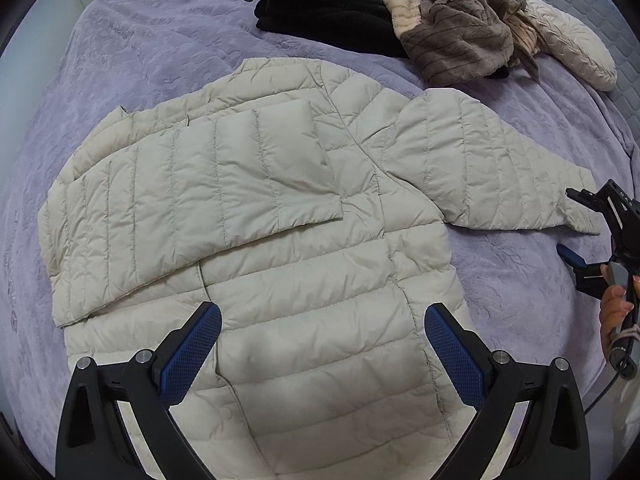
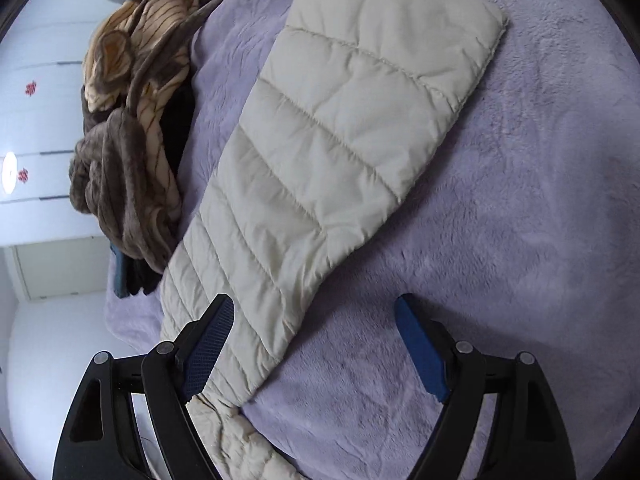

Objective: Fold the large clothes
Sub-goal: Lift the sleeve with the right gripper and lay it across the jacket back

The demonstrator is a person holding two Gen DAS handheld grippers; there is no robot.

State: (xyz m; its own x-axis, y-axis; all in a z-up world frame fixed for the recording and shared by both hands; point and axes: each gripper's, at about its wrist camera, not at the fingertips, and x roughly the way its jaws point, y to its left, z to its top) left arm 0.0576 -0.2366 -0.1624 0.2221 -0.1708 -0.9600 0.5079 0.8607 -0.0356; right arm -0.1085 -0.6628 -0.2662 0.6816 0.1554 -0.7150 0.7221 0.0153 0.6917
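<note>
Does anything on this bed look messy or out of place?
Yes. The brown and tan fleece heap lies crumpled over the folded dark clothes. On the beige puffer jacket, one sleeve is folded in while the other sleeve sticks out across the purple blanket.

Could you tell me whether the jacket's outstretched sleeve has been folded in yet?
Not yet. That sleeve lies spread flat on the purple blanket, away from the jacket body; the other sleeve is already folded across it.
</note>
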